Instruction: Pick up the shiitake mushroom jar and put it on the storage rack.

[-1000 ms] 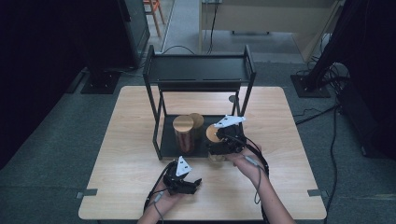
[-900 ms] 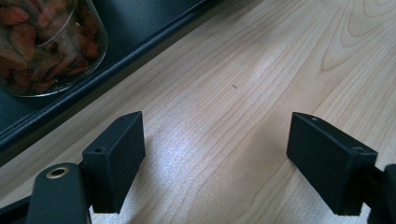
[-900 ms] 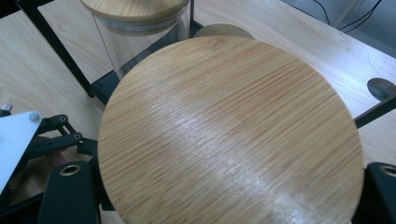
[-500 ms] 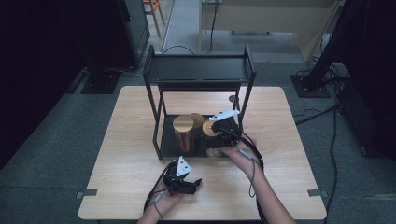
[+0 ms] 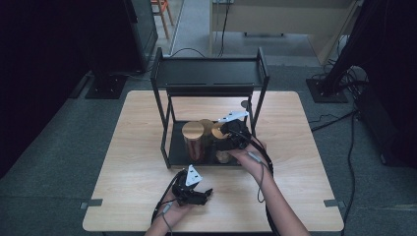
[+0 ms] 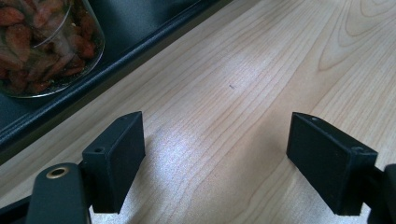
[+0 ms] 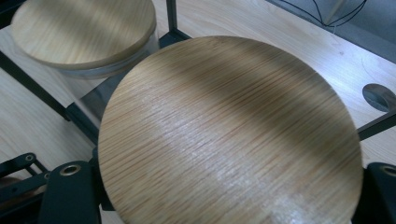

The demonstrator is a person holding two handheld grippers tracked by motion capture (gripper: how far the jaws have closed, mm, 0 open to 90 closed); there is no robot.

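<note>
Tongs, right [image 5: 223, 143]: positioned at the centre of the high view, over the lower tray of the black rack [image 5: 211, 73], with jaws set either side of a jar with a wooden lid [image 7: 231, 135]. In the right gripper view the lid spans the gap between both jaws; contact with the jar wall is hidden, so grip cannot be confirmed. A second lidded jar [image 7: 84, 32] stands just beside it at the upper left of that view. Tongs, left [image 5: 204, 194]: low centre of the high view, resting on the worktop [image 5: 128, 147], jaws wide apart and holding nothing. The left gripper view shows a glass jar of reddish dried pieces [image 6: 44, 44] at upper left, on the rack's tray.
</note>
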